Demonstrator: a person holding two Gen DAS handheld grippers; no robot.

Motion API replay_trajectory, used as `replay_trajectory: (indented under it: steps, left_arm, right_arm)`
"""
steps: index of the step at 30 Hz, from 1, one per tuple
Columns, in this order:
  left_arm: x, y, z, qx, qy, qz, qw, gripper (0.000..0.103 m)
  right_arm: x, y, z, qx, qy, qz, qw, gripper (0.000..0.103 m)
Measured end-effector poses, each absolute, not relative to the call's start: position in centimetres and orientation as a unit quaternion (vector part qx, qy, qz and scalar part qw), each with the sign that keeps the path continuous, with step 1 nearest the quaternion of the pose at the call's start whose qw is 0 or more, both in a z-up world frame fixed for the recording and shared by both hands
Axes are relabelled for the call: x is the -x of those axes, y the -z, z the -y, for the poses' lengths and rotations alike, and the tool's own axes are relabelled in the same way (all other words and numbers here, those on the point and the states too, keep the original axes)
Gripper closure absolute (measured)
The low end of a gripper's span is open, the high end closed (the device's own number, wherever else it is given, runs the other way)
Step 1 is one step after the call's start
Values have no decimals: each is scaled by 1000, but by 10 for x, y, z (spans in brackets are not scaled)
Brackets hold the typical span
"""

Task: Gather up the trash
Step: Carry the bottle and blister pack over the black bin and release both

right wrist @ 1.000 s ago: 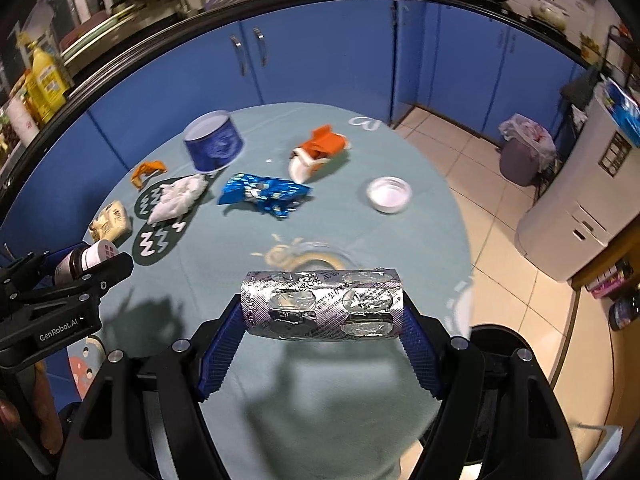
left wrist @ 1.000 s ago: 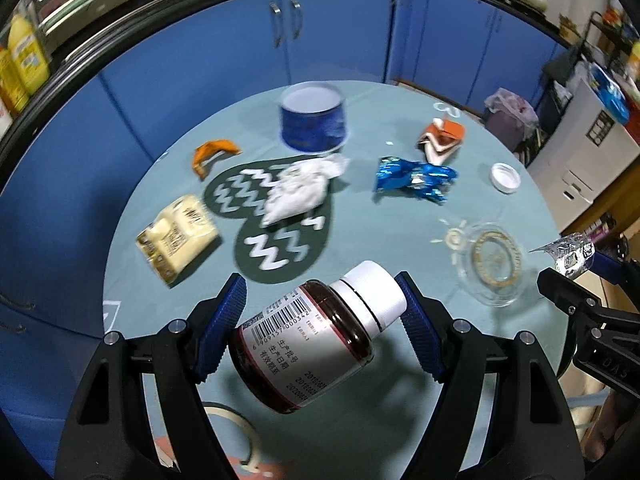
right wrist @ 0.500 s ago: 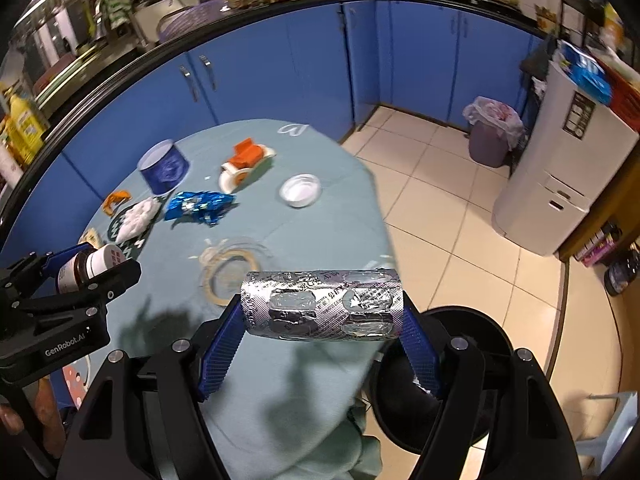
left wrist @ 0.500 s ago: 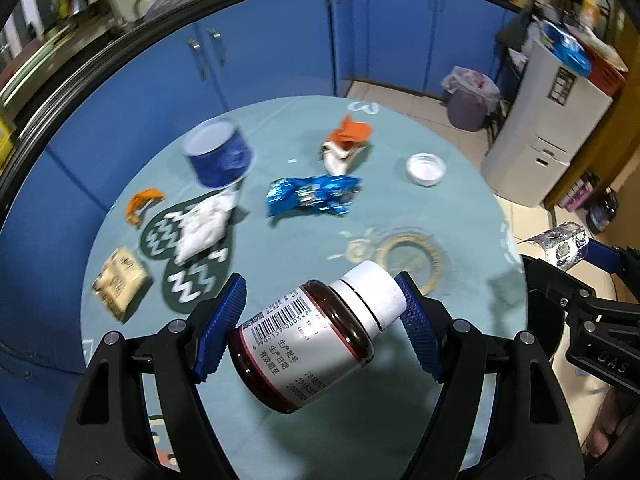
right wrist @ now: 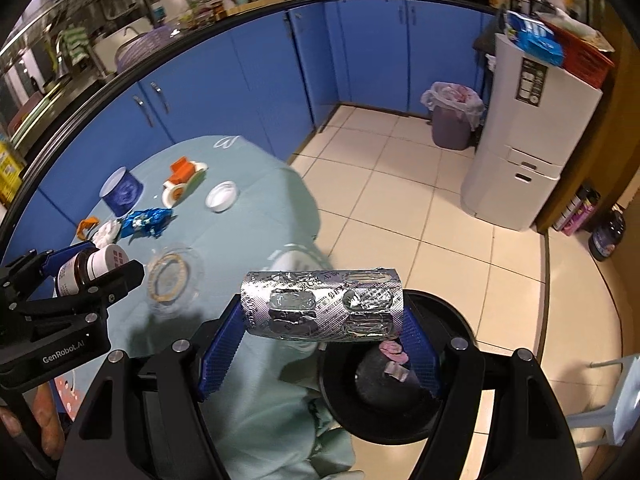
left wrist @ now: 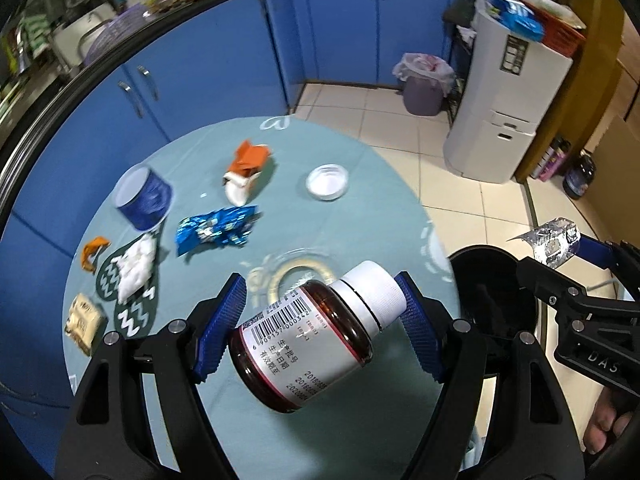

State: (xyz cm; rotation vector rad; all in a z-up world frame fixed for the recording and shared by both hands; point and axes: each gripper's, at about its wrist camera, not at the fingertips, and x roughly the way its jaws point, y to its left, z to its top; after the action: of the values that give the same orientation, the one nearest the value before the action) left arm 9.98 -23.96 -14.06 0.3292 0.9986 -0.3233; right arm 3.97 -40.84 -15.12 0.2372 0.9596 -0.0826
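Observation:
My left gripper (left wrist: 320, 328) is shut on a brown medicine bottle (left wrist: 316, 336) with a white cap, held above the table's near edge. My right gripper (right wrist: 320, 328) is shut on a bent silver blister pack (right wrist: 322, 306), held over a black trash bin (right wrist: 400, 408) on the floor beside the table. The bin (left wrist: 488, 296) also shows in the left wrist view. Left on the round table (left wrist: 360, 168) are a blue wrapper (left wrist: 216, 230), an orange-and-white carton (left wrist: 246, 170), a white crumpled tissue (left wrist: 134, 266), an orange scrap (left wrist: 92, 252) and a beige packet (left wrist: 84, 322).
A blue tub (left wrist: 144, 198), a white lid (left wrist: 327, 182) and a glass dish (left wrist: 298, 274) stand on the table. Blue cabinets (right wrist: 360, 52) line the far walls. A lined grey bin (right wrist: 454, 120) and a white appliance (right wrist: 528, 148) stand at the back right.
Both grippers have swung right, away from the table's middle. The right gripper with the blister pack now hangs over the black bin, which has come into view.

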Motion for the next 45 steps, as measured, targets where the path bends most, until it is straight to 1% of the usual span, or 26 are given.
replay_trajectory:
  steps: [11,23,24,25,26,27,35,45]
  left_arm:
    - [-91,138,299,-188,200,-460,845,28]
    - [-84,137,342,-203,230,-449,839,28]
    - [-83,137,345,-203,232,-449,839,28]
    - [-82,137,347,-205,233,-447,839,28]
    - [-81,136,348,-206,234,-446,839,28]
    - [-80,136,350,-208,236,-444,839,28]
    - [-75,135,364,-213,246,-442,836,28]
    - [-56,132,400,-234,286,-430,824,28]
  right_arm:
    - [-20,155,453,-130,77,-460,875,32]
    - [-3,163,485,-156,96,-463,868,31]
    - [-2,164,487,-162,91,-463,867,31]
    - [-1,165,489,-166,87,-468,864,28]
    - [-2,166,490,-165,88,-472,861,19]
    - [-1,168,491,-159,92,-475,861,14]
    - [14,165,512,-151,172,-457,860,14]
    - [31,165,543,-181,214,-446,850,14]
